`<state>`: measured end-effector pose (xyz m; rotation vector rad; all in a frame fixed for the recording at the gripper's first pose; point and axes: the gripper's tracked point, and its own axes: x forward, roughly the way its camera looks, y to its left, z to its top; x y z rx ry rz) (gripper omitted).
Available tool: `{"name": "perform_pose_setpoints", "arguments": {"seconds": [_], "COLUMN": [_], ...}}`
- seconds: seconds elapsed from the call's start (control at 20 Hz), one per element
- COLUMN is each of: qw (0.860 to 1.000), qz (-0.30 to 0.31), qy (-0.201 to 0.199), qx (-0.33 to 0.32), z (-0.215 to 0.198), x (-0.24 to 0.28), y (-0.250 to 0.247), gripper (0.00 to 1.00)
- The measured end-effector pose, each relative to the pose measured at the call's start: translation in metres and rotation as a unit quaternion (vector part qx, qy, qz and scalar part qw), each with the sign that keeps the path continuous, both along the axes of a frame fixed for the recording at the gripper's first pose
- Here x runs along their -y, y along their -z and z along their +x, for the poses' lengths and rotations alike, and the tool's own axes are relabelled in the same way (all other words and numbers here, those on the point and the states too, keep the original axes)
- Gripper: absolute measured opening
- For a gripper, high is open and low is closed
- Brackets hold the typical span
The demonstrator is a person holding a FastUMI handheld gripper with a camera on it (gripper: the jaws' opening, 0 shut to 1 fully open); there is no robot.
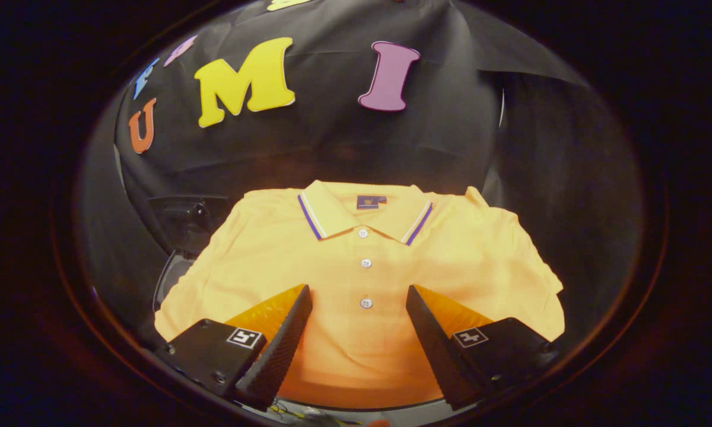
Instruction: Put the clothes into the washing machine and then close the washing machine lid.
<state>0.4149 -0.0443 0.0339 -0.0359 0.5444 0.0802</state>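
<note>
A yellow polo shirt (362, 267) lies spread flat with its front up, its striped collar away from me and a row of white buttons running toward me. My gripper (359, 292) hovers over the shirt's lower chest, open wide. The button placket runs between the two fingers, and neither finger presses on the cloth. To the left of the shirt, partly covered by its sleeve, I see a dark rounded part of what may be the washing machine (184, 228).
The booth's black cloth wall rises right behind the shirt's collar and wraps round both sides. A pale curved rim (165, 279) shows by the shirt's left sleeve.
</note>
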Motion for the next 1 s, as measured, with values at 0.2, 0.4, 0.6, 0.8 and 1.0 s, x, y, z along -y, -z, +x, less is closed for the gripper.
{"name": "perform_pose_setpoints", "arguments": {"seconds": [0.2,0.4,0.6,0.8,1.0], "qw": [1.000,0.998,0.997,0.998,0.996], "qz": [0.000,0.002,0.008,0.018,0.036], "qy": [0.004,-0.012,-0.018,-0.007,0.008], "qx": [-0.024,-0.062,-0.070,-0.067,-0.082], "z": [-0.002,-0.004,0.000,0.001,0.001], "x": [0.002,0.000,-0.001,-0.002,-0.005], "y": [0.001,-0.001,-0.005,-0.006,-0.009], "gripper": [1.00,0.97,0.77,0.20,0.05]}}
